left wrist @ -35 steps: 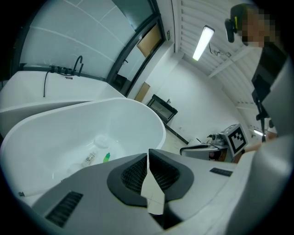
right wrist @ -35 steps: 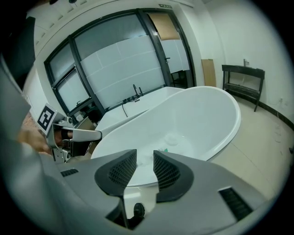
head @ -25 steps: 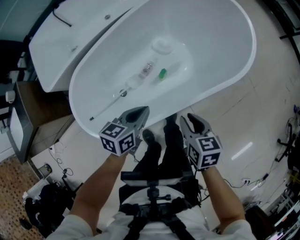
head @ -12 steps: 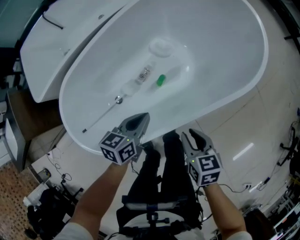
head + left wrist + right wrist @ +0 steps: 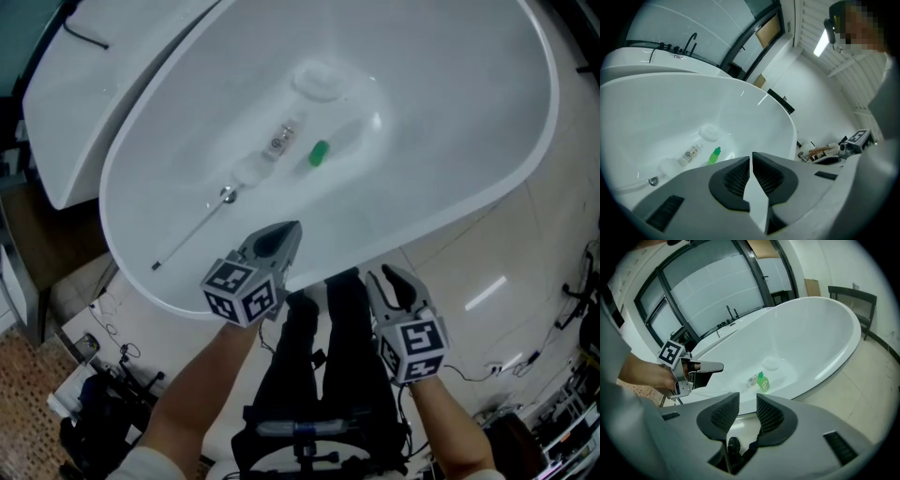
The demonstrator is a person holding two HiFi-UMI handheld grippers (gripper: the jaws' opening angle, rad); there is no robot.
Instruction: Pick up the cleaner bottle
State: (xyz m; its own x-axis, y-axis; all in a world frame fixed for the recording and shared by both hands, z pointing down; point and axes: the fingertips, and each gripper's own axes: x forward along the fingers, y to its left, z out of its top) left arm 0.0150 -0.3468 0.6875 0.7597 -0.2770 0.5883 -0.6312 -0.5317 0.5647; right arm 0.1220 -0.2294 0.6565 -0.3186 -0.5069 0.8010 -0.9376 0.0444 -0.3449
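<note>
Two hand-held grippers are held above the near rim of a bathtub [image 5: 469, 122]. Neither is in contact with anything. The left hand-held gripper [image 5: 287, 234] is clenched with nothing between its jaws. The right hand-held gripper [image 5: 386, 281] is released, its jaws standing apart and empty.

The cleaner bottle [image 5: 320, 153] rests on the tub floor. It is ahead of and below both hand-held grippers, well apart from each, to the right of the left one's line and to the left of the right one's line. Whether it stands upright or lies on the slope cannot be told for certain.

The step in hand is judged to be the approach; no grasp has been made. The next move is judged to call for a reach over the rim and down into the tub. The right hand-held gripper, already released, should then be closed across the bottle body.

The tub is oval, white and glossy, with smoothly curved walls. The bottle is small, translucent green plastic, with a narrower cap. Just beside it lies a small clear bottle [image 5: 281, 141]. A round white dish-like item [image 5: 319, 82] sits beyond, and a metal drain plug [image 5: 227, 194] nearer.
</note>
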